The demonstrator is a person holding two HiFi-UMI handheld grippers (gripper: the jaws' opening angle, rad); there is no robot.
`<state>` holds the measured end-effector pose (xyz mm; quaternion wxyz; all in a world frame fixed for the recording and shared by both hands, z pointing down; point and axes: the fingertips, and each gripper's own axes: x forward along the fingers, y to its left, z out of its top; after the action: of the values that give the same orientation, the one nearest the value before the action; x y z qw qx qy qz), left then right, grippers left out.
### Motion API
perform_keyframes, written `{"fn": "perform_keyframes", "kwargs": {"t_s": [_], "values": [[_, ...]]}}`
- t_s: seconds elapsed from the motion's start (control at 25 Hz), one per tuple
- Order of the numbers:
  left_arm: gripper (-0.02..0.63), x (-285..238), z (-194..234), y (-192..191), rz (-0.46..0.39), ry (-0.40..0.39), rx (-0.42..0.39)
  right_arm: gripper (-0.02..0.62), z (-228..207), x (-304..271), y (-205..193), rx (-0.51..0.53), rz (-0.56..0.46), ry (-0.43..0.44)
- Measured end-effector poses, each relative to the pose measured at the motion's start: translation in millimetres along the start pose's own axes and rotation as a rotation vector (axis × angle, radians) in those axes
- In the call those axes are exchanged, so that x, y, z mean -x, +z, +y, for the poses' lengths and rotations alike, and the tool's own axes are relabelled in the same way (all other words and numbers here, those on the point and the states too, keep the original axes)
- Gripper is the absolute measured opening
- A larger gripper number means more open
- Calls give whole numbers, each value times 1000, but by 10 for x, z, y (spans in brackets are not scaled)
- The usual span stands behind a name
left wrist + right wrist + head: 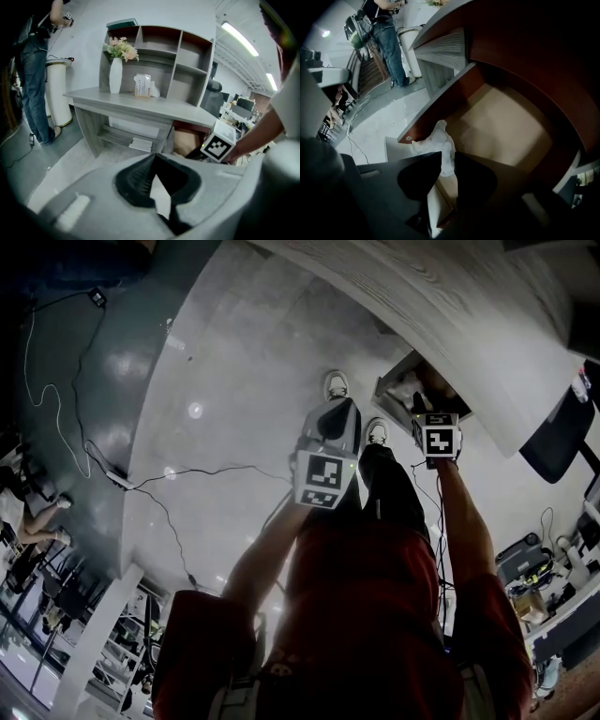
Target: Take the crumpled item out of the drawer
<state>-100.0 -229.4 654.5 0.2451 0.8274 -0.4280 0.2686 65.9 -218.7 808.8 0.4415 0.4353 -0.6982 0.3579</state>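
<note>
Grab inside drawer.
Right hand-held gripper pinches crumpled white item at its front edge; left hand-held gripper closed, empty.

White crumpled wad of thin paper or cloth, creased and bunched, at the outer front corner of the pulled-open drawer, resting against its reddish-brown side wall near the rim. Lower end pinched between the dark jaws of the right gripper. Drawer of reddish-brown wood with a pale tan floor, slid out beneath the grey desktop.
</note>
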Motion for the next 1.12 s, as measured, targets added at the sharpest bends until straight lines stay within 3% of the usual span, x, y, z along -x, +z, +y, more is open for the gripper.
{"fn": "perform_keyframes", "kwargs": {"t_s": [0.36,1.12], "values": [[-3,20,-29,6,4,0,-7,3,-56,-18,-35,43,40,-72],[-3,102,-250,201,-29,9,-36,0,56,250,-71,112,4,-25]]}}
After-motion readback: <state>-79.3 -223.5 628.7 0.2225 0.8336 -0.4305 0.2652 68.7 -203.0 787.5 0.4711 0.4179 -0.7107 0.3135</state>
